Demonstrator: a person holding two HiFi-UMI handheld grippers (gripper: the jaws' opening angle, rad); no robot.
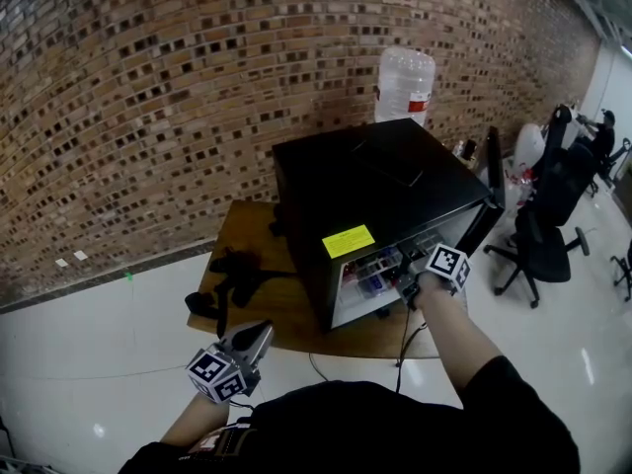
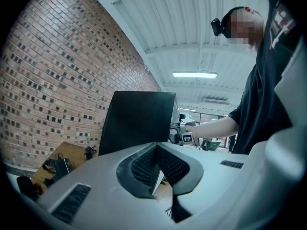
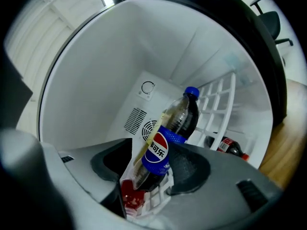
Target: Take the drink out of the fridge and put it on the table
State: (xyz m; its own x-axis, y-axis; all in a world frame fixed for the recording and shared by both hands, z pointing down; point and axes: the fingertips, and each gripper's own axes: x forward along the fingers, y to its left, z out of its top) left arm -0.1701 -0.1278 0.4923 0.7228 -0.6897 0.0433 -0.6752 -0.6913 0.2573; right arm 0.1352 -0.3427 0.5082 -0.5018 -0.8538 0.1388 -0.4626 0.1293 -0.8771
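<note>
Risk lies mainly in the grip; the right gripper (image 3: 144, 188) has its jaws apart with the cola bottle (image 3: 169, 133) standing between them, one jaw close against the label and a small gap on the other side, so nothing is clamped yet. If the jaws close low on the rounded base, the bottle could tip or squirt out; a higher, centred squeeze looks safer. A white wire shelf (image 3: 223, 104) sits just beside the bottle on the right of the frame, and a second, red-labelled bottle (image 3: 229, 147) lies below it; a wide sweep on the way out could snag the shelf or knock that bottle. A small red object (image 3: 129, 195) sits under the jaws; what it is cannot be told.

Head view: the black fridge (image 1: 385, 191) stands on the wooden table (image 1: 281, 309) in the centre of the frame, its door open to the right; the drink is inside, not yet on the table. The right arm stretches forward at centre right, the gripper inside the opening. The left gripper (image 1: 263, 332) hangs low at lower left on a bent arm, jaws closed together on nothing, well apart from the fridge.
</note>
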